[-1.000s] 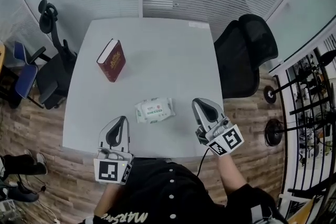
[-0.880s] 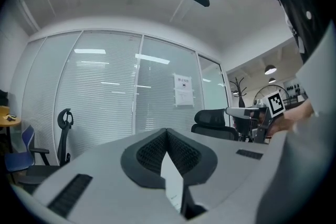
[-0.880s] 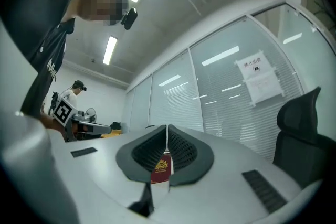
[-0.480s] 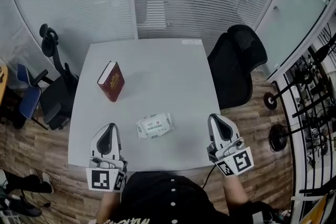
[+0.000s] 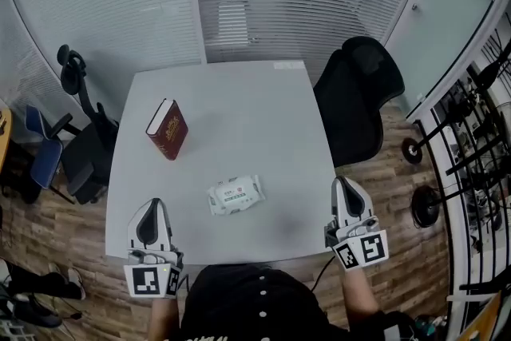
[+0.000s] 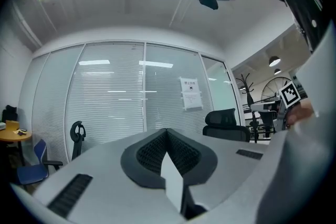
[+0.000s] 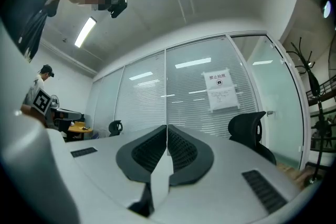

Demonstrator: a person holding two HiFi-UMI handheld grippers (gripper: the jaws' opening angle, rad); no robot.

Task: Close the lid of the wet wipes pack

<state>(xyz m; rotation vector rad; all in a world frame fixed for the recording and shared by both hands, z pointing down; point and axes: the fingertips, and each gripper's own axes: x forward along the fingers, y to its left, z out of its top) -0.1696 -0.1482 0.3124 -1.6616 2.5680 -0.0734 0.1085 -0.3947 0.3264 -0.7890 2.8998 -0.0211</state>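
We wear a black top (image 5: 255, 303) with a row of small white buttons (image 5: 262, 293) down the front, just below the near edge of the table (image 5: 231, 92). Our left gripper (image 5: 152, 204) and right gripper (image 5: 344, 183), over that same edge, share one build. Each has a pale grey shell (image 6: 105, 186) tapering to a rounded tip, with black ribbed pads (image 6: 149, 153) set in a teardrop-shaped hollow. Each ends in a white cube (image 5: 152, 281) printed with black square markers. Dark slotted strips (image 7: 261, 190) lie in the grey shell. A thin dark cable (image 5: 319, 274) leaves the right one.
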